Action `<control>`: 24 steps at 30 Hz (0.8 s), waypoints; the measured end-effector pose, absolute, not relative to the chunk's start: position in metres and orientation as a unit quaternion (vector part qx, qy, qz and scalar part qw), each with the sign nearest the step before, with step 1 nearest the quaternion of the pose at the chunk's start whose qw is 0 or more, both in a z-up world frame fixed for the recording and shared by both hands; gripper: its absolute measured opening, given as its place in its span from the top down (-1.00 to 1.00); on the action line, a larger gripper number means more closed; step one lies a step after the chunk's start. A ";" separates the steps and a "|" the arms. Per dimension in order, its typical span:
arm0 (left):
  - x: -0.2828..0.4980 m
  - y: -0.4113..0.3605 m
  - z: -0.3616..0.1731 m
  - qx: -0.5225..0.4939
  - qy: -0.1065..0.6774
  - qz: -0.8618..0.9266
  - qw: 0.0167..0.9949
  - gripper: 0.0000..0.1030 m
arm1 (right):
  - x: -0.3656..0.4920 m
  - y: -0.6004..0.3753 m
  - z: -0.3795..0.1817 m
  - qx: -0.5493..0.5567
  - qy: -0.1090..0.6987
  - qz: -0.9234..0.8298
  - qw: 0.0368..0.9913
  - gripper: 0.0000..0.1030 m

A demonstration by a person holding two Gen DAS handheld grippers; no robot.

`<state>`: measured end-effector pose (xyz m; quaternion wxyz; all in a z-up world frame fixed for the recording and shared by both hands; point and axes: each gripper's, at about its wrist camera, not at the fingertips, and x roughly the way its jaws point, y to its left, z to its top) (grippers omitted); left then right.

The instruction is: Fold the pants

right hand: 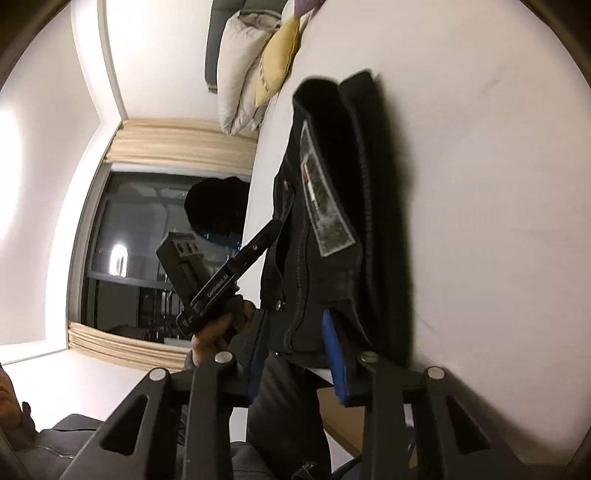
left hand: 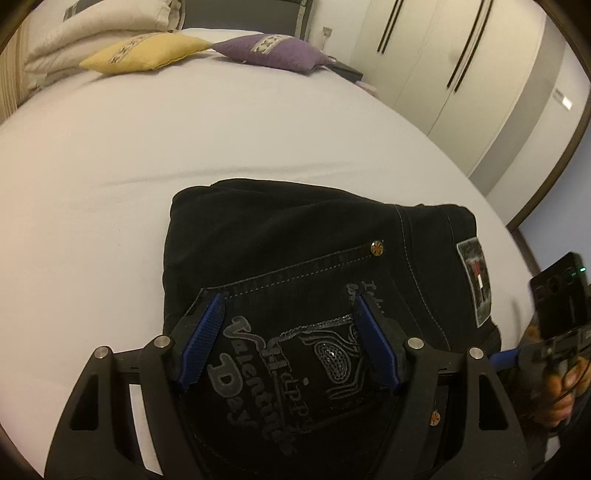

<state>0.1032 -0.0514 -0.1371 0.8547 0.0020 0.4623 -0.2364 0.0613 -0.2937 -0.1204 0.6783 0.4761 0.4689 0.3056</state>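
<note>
1. Lying folded into a compact dark bundle on the white bed, the black pants show a back pocket with grey "Happy Valentine's Day" lettering, a brass rivet and a grey waistband patch.
2. Hovering over that pocket, the left hand-held gripper has its blue-padded fingers spread wide apart, one on each side of the printed design; whether the pads rest on the cloth cannot be told.
3. At the bundle's near edge, the right hand-held gripper stands partly apart, with the edge of the pants between its fingers; one blue pad lies against the fabric, the other sits clear of it, so nothing is pinched.
4. In the right wrist view, a hand grips the left tool's handle beside the pants.
5. At the head of the bed lie a yellow cushion, a purple cushion and cream pillows.
6. White wardrobe doors stand beyond the bed; a dark window with beige curtains shows in the right wrist view.
</note>
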 end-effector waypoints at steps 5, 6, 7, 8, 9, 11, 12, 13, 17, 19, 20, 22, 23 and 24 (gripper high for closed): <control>0.093 -0.055 -0.121 0.022 0.464 -0.210 0.860 -0.39 | 0.041 -0.334 -0.090 0.463 0.440 0.263 0.723 -0.48; 0.090 -0.054 -0.118 0.026 0.466 -0.205 0.860 -0.39 | 0.041 -0.343 -0.085 0.464 0.432 0.254 0.730 -0.48; 0.089 -0.054 -0.116 0.028 0.467 -0.203 0.860 -0.39 | 0.040 -0.349 -0.083 0.463 0.429 0.249 0.734 -0.48; 0.087 -0.055 -0.114 0.029 0.468 -0.200 0.860 -0.39 | 0.040 -0.356 -0.083 0.460 0.429 0.237 0.740 -0.49; 0.084 -0.050 -0.109 0.028 0.469 -0.199 0.860 -0.39 | 0.042 -0.358 -0.082 0.458 0.431 0.228 0.743 -0.50; 0.079 -0.047 -0.106 0.029 0.468 -0.195 0.861 -0.39 | 0.044 -0.359 -0.083 0.457 0.435 0.218 0.745 -0.54; 0.076 -0.044 -0.103 0.033 0.467 -0.191 0.863 -0.39 | 0.047 -0.357 -0.084 0.454 0.438 0.214 0.746 -0.56; 0.073 -0.042 -0.101 0.036 0.467 -0.187 0.863 -0.39 | 0.051 -0.354 -0.085 0.450 0.442 0.211 0.747 -0.58; 0.058 -0.027 -0.087 0.041 0.459 -0.169 0.871 -0.41 | 0.052 -0.350 -0.095 0.441 0.454 0.198 0.748 -0.63; 0.054 -0.018 -0.081 0.041 0.454 -0.158 0.876 -0.52 | 0.057 -0.346 -0.096 0.430 0.457 0.185 0.756 -0.69; 0.052 -0.013 -0.078 0.039 0.451 -0.154 0.878 -0.53 | 0.058 -0.346 -0.096 0.425 0.457 0.182 0.760 -0.70; 0.055 -0.004 -0.074 0.036 0.449 -0.147 0.881 -0.54 | 0.064 -0.342 -0.093 0.416 0.454 0.182 0.766 -0.71; 0.057 0.001 -0.074 0.035 0.448 -0.143 0.882 -0.54 | 0.066 -0.341 -0.090 0.411 0.453 0.183 0.770 -0.72; 0.059 0.006 -0.073 0.032 0.449 -0.140 0.882 -0.54 | 0.069 -0.338 -0.087 0.401 0.453 0.184 0.775 -0.73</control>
